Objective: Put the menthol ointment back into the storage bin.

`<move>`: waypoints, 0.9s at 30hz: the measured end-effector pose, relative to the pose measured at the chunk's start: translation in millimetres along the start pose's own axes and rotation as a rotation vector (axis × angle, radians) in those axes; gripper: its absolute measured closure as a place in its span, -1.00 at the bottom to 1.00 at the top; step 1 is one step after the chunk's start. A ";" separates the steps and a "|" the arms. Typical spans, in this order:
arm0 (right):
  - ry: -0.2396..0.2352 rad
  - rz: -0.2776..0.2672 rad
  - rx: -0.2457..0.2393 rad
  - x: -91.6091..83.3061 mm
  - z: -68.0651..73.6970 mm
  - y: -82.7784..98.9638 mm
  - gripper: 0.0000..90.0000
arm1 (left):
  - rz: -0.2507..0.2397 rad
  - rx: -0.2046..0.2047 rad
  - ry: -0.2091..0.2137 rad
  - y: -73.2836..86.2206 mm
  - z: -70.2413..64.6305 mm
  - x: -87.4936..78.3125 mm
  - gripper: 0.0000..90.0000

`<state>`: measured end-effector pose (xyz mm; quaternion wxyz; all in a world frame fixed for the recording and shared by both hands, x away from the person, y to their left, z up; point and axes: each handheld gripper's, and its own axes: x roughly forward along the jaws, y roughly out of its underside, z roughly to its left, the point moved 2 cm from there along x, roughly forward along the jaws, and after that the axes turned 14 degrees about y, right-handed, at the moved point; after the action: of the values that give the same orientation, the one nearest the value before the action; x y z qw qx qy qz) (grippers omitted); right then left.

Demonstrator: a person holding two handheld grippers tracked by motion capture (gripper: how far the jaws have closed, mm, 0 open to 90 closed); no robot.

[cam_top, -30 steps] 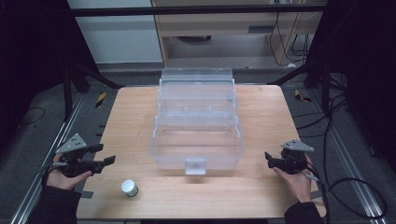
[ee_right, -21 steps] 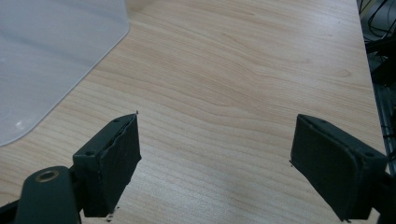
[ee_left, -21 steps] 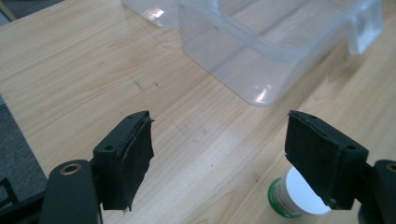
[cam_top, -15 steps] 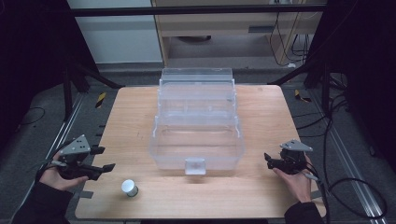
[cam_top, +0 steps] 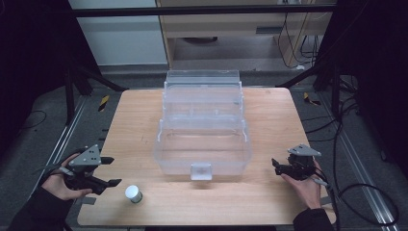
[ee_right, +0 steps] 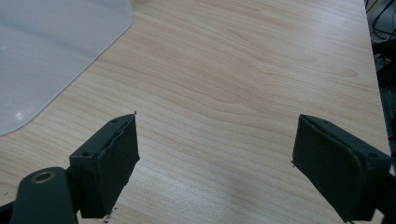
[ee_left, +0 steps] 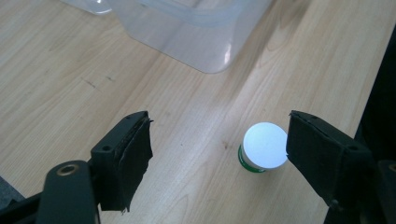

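The left gripper (cam_top: 109, 171), jaws wide and empty, has the small white-capped jar (cam_top: 133, 194) upright at its 4 o'clock, near; the right gripper (cam_top: 276, 165), also wide, sits well apart beyond the clear tiered box (cam_top: 202, 144).

This looks like a lab or test workroom. A bare wooden table (cam_top: 269, 192) fills the middle of the high view inside a dark metal frame (cam_top: 202, 9), on grey carpet. Cables (cam_top: 346, 120) trail at the right, with plain cabinets along the top.
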<state>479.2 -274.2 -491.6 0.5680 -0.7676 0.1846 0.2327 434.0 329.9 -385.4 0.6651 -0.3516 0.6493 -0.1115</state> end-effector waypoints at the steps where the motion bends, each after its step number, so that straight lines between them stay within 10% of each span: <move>1: -0.001 0.001 -0.002 0.4 0.1 0.2 -0.68 | 0.010 0.004 0.002 -0.6 -1.0 1.5 -0.52; 14: -0.017 0.018 -0.023 0.0 1.1 1.1 -0.63 | 0.181 0.073 0.067 -8.3 -8.8 25.2 -0.54; 27: -0.021 0.028 -0.037 1.3 1.8 1.8 -0.63 | 0.245 0.105 0.099 -9.8 -11.7 41.3 -0.54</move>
<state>479.1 -273.0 -494.2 0.5523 -0.7728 0.1851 0.2521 431.5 294.1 -410.8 0.6584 -0.2288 0.7125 -0.0805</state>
